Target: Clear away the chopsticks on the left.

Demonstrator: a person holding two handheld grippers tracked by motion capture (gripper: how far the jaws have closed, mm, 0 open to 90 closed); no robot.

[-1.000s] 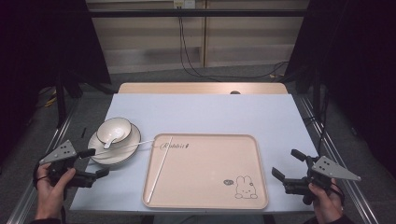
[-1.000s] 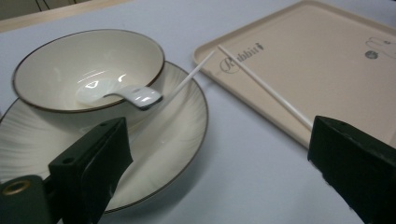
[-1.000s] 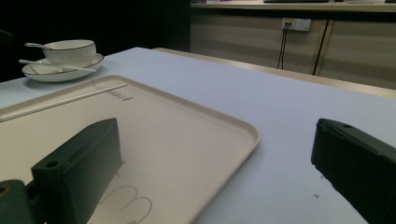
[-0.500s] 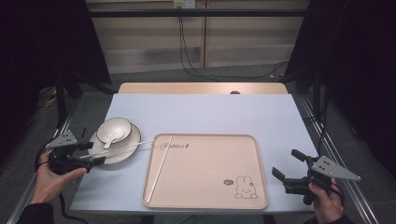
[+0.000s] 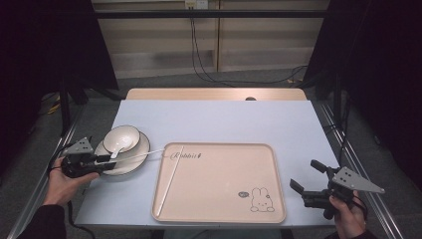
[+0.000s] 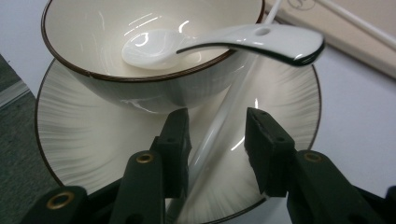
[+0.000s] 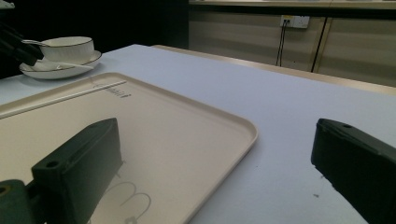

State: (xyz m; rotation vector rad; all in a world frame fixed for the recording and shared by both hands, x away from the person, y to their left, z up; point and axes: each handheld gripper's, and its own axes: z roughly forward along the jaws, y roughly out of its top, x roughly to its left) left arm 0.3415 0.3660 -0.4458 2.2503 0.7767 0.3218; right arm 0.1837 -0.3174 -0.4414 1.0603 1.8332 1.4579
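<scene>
The step in hand is judged to be the grasp of a chopstick lying across the plate near the left edge of the table. The left hand-held gripper is seen low over the plate's near rim, its jaws having just been closing, with the chopstick between them. The chopstick lies against the left pad; a gap is seen at the right pad, so no pinch is yet made. A bowl stands on the plate, with a spoon resting in it, handle over the rim. A 2nd chopstick lies on the tray at the table's near edge.

The right hand-held gripper is held spread and empty near the table's near right corner.

The next move is judged to call for full closure on the thin, slippery stick, then a lift clear of the bowl and spoon handle. A slip or roll is the likely fault.
</scene>
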